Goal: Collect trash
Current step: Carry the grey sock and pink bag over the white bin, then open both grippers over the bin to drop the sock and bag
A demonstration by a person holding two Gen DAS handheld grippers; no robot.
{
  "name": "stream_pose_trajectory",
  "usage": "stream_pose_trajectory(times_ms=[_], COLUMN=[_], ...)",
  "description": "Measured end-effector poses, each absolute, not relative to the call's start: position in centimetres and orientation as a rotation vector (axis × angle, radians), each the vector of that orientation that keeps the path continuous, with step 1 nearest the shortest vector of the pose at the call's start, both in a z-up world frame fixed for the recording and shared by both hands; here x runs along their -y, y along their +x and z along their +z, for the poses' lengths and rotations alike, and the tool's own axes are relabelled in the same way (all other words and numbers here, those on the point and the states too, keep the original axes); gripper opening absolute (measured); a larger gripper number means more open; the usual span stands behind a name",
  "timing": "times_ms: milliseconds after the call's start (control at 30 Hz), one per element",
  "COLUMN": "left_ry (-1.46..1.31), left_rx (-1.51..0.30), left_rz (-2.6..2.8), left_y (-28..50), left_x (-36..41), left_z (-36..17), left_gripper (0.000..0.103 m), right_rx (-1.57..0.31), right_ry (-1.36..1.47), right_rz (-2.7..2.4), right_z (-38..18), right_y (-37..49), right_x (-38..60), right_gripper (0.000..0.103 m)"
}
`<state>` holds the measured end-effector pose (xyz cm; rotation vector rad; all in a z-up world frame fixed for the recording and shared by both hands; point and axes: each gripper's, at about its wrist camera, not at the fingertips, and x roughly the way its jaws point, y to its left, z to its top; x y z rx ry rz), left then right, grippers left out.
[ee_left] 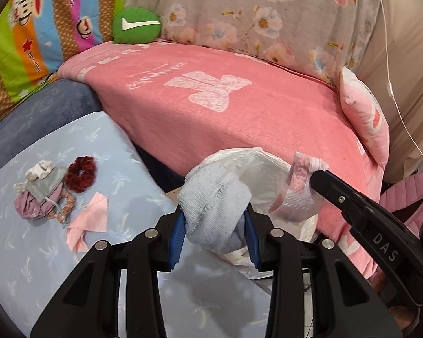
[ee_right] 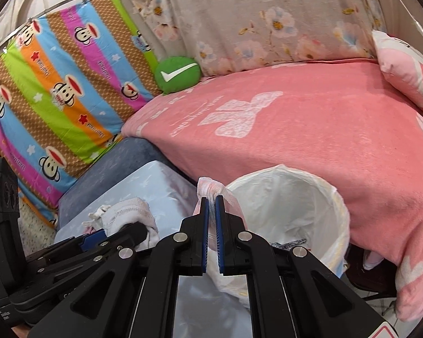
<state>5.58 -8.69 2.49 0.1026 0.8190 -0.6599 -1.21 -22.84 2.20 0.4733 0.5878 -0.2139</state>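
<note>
My left gripper (ee_left: 214, 211) is shut on a rolled light blue sock (ee_left: 211, 194), which bulges out above its blue pads. Just behind the sock stands a bin lined with a white plastic bag (ee_left: 270, 169), its mouth open. My right gripper (ee_right: 211, 199) is shut on a crumpled clear bag with pink print (ee_right: 208, 187), held at the bin's (ee_right: 290, 205) near left rim. In the left wrist view the right gripper (ee_left: 314, 177) comes in from the right with the pink-printed bag (ee_left: 296, 188) hanging over the bin. The left gripper (ee_right: 104, 235) and sock (ee_right: 127, 211) show at lower left in the right wrist view.
A low table under a pale blue cloth (ee_left: 28, 253) carries a dark red scrunchie (ee_left: 80, 173), a pink rag (ee_left: 90, 219) and a heap of mauve and grey scraps (ee_left: 39, 194). A sofa with a pink blanket (ee_left: 239, 107) rises right behind the bin.
</note>
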Motion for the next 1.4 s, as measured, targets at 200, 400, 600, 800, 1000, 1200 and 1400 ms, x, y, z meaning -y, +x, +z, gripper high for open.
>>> stream_pose_trajectory(times_ms=[200,400,600,800,1000,1200,1400], left_ry=[0.137,0.14,0.128,0.11,0.079,0.037,0.011], left_rx=[-0.829,-0.826,-0.813,-0.822,-0.832,-0.843,-0.827], left_rz=[-0.72,-0.726,-0.707,-0.673,-0.629,-0.577,-0.522], left_y=[5.3,5.3,5.6,6.1,6.7,7.6,8.2], left_x=[11.3,12.2,12.1,11.2,9.2,6.6,4.1], left_z=[2.0,1.7,1.8,1.4,1.2,0.9,0.8], left_gripper=[0.038,0.056,0.069,0.069,0.069,0.07,0.075], right_rx=[-0.602,-0.611,-0.618,-0.631,-0.649,-0.669,-0.685], right_ry=[0.505,0.524,0.534,0.514,0.492,0.459,0.42], right_rz=[-0.253,-0.291,-0.305,-0.3,-0.274,-0.237,-0.191], right_z=[1.2,0.4,-0.2,-0.3,-0.5,-0.4,-0.3], right_y=[-1.7,-1.6,-1.3,-1.0,-0.3,0.7,1.7], right_x=[25.3,27.1,27.7,27.0,25.5,23.0,20.3], right_gripper=[0.006,0.013,0.018,0.018,0.023,0.024,0.03])
